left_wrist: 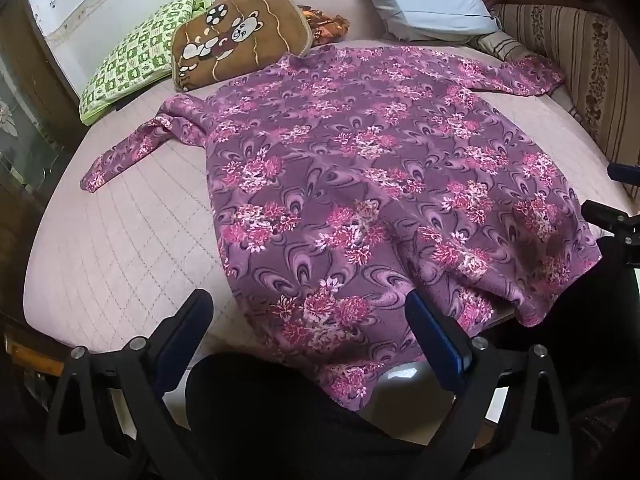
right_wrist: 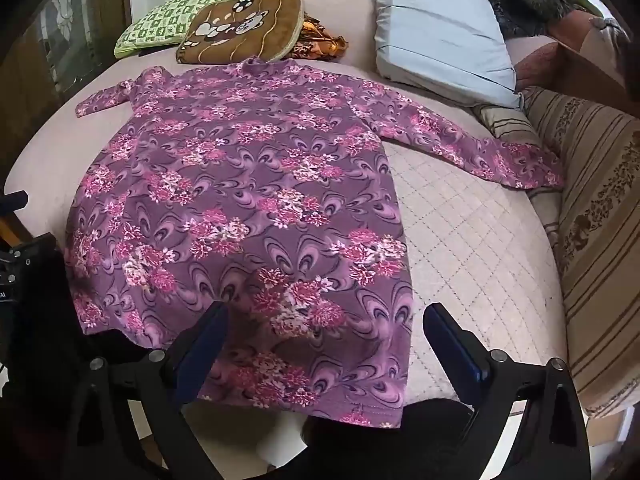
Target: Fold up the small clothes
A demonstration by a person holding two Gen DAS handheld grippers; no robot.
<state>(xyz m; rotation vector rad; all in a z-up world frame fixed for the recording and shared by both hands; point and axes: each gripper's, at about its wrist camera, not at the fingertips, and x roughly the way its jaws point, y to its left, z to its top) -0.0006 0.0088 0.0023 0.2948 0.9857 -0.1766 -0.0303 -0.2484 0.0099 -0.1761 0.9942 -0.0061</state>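
Observation:
A purple long-sleeved top with pink flowers (left_wrist: 360, 168) lies spread flat on the pale quilted bed (left_wrist: 120, 232), collar far, hem hanging over the near edge. Its left sleeve (left_wrist: 132, 148) is crumpled and its right sleeve (right_wrist: 500, 152) stretches out to the right. My left gripper (left_wrist: 308, 320) is open above the hem's left part, jaws wide, holding nothing. My right gripper (right_wrist: 324, 332) is open above the hem's right part (right_wrist: 320, 380), holding nothing. The top also shows in the right wrist view (right_wrist: 240, 200).
A brown bear cushion (left_wrist: 240, 36) and a green patterned pillow (left_wrist: 136, 60) lie behind the collar. A light blue pillow (right_wrist: 440, 36) lies at the back right. A striped sofa back (right_wrist: 600, 220) borders the right side. Dark clothing (left_wrist: 280, 408) sits below the bed edge.

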